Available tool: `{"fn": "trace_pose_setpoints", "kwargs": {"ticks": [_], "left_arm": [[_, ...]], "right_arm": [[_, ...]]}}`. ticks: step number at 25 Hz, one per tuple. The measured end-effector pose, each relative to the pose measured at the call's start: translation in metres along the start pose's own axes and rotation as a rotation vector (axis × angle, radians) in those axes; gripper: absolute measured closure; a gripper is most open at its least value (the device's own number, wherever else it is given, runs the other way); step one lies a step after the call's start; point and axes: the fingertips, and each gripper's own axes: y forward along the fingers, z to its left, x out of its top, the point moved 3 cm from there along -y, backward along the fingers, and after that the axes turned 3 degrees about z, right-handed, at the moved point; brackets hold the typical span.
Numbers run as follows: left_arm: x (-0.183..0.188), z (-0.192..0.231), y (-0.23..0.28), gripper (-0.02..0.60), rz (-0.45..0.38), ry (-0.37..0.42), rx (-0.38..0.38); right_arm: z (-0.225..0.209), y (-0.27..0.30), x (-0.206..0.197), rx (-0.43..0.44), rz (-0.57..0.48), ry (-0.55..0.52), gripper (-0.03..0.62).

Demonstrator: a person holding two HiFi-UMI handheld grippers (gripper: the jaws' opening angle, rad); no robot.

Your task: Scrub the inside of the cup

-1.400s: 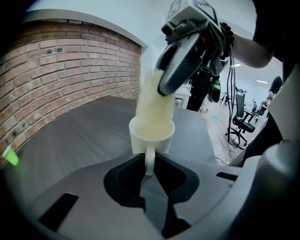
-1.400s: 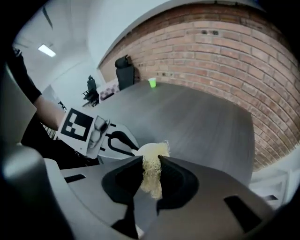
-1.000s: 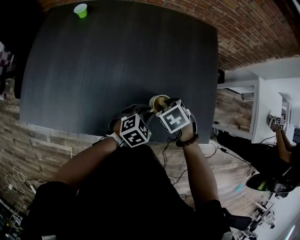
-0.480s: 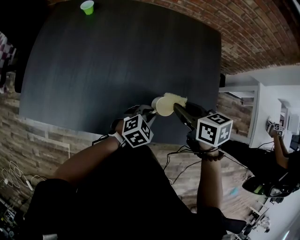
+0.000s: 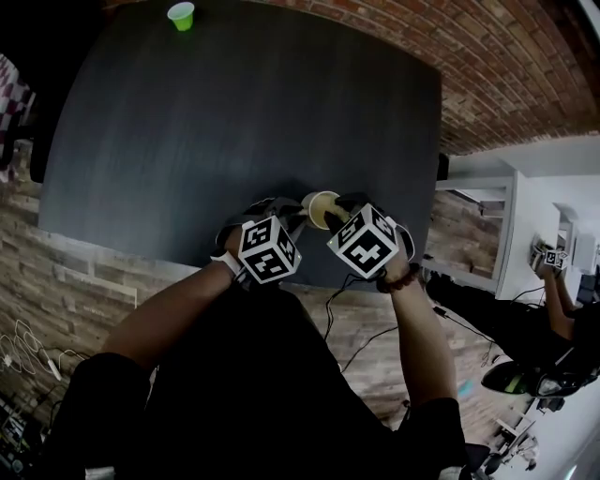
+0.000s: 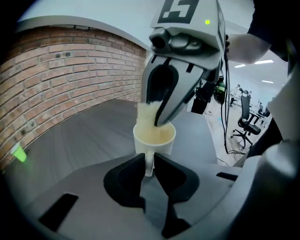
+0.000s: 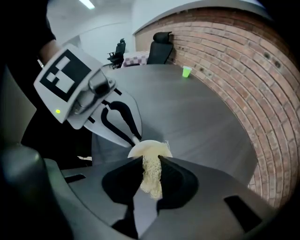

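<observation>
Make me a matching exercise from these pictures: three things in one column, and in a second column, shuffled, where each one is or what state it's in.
Column one:
1. left gripper
2. right gripper
3. small green cup

Column two:
A. stands near the far edge of the table
B. shut on a fibrous scrub pad
C. shut on the handle of the cream cup

Pairs: 1-C, 2-B, 3-A
</observation>
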Motion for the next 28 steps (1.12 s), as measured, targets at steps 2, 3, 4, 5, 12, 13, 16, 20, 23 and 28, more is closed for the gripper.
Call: {"fn": "trace_pose_setpoints", "kwargs": {"ticks": [2, 3, 4, 5, 12, 13, 16, 20, 23, 28], "left_arm": [[0.001, 0.001, 0.001, 0.511, 0.003, 0.01, 0.005], [0.001, 0.0, 0.001, 0.511, 0.004, 0.011, 0.007], [0.002, -0.001, 0.001, 0.511, 0.005, 0.012, 0.007], [0.002, -0.002, 0.001, 0.511, 0.005, 0.016, 0.006], [-0.001, -0.002, 0.0, 0.511, 0.004, 0.021, 0.008], [-0.001, -0.002, 0.0, 0.511, 0.003, 0.021, 0.009], [-0.002, -0.002, -0.001, 0.511, 0.0, 0.017, 0.011], [-0.003, -0.001, -0.001, 0.511, 0.0, 0.018, 0.012], [-0.003, -0.002, -0.002, 0.511, 0.003, 0.021, 0.012], [-0.002, -0.002, -0.002, 0.511, 0.007, 0.024, 0.01]], "right_arm": [[0.004, 0.022, -0.002, 0.026, 0.049, -0.005, 0.502], [0.006, 0.03, -0.004, 0.045, 0.065, 0.006, 0.502], [0.007, 0.035, -0.006, 0.07, 0.068, 0.035, 0.503], [0.008, 0.038, -0.007, 0.105, 0.058, 0.079, 0.503], [-0.001, -0.017, 0.0, 0.368, -0.184, 0.425, 0.503], [-0.004, -0.034, 0.002, 0.375, -0.242, 0.458, 0.503], [-0.017, -0.076, 0.006, 0.266, -0.369, 0.469, 0.503], [-0.01, -0.071, 0.002, 0.006, -0.216, 0.258, 0.503], [0.008, -0.033, 0.002, -0.001, -0.12, 0.185, 0.503], [0.014, 0.025, -0.003, -0.073, 0.039, 0.106, 0.503]]}}
